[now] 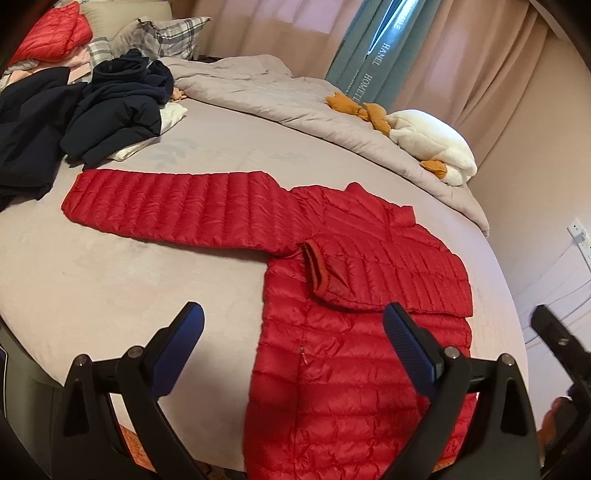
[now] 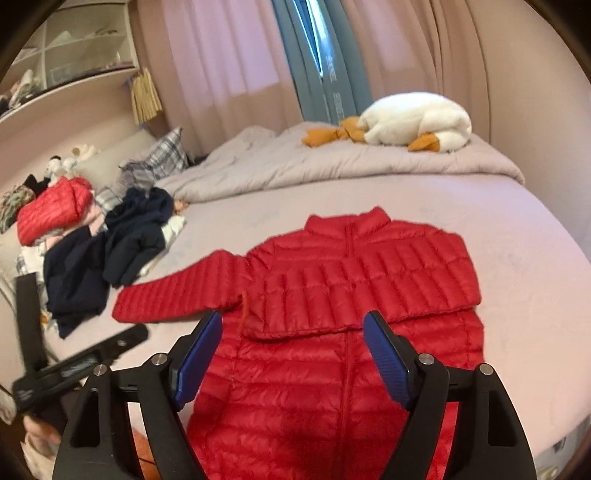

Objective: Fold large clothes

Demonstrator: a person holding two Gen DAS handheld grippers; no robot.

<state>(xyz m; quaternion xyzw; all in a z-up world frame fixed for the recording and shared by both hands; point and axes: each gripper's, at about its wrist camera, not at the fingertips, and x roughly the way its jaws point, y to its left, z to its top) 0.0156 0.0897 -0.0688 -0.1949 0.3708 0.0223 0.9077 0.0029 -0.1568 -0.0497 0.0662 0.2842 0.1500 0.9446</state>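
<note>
A red quilted down jacket (image 1: 354,332) lies front up on the grey bed (image 1: 110,273). Its left sleeve (image 1: 173,203) stretches out flat to the left. Its other sleeve (image 1: 388,269) is folded across the chest, cuff near the middle. The jacket also shows in the right wrist view (image 2: 332,317). My left gripper (image 1: 293,325) is open and empty above the jacket's lower left edge. My right gripper (image 2: 293,332) is open and empty above the jacket's waist. The left gripper's body (image 2: 74,362) shows at the lower left of the right wrist view.
A pile of dark navy clothes (image 1: 85,122) lies at the back left, with another red jacket (image 1: 55,33) and plaid pillows (image 1: 162,37) behind. A grey duvet (image 1: 295,99) and a white plush goose (image 1: 432,144) lie along the far side. Curtains (image 2: 424,55) hang behind.
</note>
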